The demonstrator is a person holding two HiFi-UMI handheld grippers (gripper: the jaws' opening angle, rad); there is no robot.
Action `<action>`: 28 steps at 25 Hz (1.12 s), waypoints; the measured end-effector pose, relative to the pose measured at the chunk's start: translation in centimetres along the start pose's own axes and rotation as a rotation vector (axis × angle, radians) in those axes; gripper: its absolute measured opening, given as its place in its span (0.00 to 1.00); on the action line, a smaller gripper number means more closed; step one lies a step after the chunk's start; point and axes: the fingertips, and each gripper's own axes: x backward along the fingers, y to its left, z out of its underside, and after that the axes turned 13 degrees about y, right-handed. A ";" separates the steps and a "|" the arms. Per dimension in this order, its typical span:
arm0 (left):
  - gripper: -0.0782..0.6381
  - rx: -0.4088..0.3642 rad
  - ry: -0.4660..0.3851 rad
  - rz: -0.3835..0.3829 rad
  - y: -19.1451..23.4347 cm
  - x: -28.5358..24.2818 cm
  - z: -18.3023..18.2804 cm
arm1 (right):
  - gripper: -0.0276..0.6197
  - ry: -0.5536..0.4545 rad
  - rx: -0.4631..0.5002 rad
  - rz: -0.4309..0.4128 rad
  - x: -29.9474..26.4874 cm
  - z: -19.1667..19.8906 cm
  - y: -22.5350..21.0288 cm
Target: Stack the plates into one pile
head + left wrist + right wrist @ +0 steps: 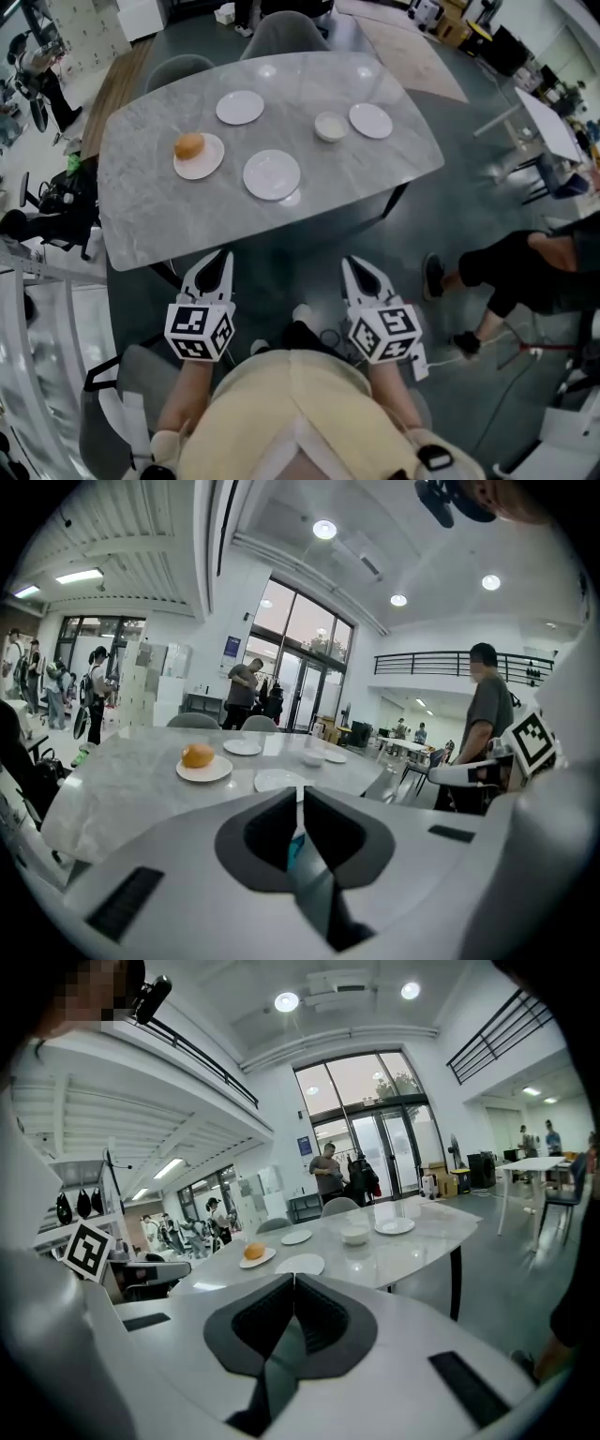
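Observation:
Several white plates lie apart on the grey marble table (150, 211). The nearest plate (272, 174) is bare, and so are the far left plate (240, 107) and the far right plate (370, 120). A fourth plate (199, 157) carries an orange bun (189, 144). A small white bowl (330, 126) sits near the far right plate. My left gripper (224, 255) and right gripper (352, 262) hang short of the table's near edge, both shut and holding nothing. The left gripper view shows the bun plate (204, 770) and the nearest plate (279, 780); the right gripper view shows the nearest plate (300, 1265).
Grey chairs (281, 33) stand behind the table. A seated person's legs (511, 267) are at the right on the dark floor, with cables near them. Another chair (127, 394) is at my lower left. People stand far off by the glass doors (328, 1174).

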 end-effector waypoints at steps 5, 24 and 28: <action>0.18 0.022 0.008 -0.008 -1.7 -2.7 -1.1 | 0.05 0.022 0.012 -0.021 -0.8 -0.4 -2.6; 0.30 0.192 0.135 -0.061 -3.1 -10.5 -1.5 | 0.05 0.101 0.105 -0.074 -4.7 0.1 -8.1; 0.30 0.259 0.160 -0.027 -1.6 -12.6 -1.7 | 0.05 0.125 0.109 -0.087 -6.4 -0.1 -8.4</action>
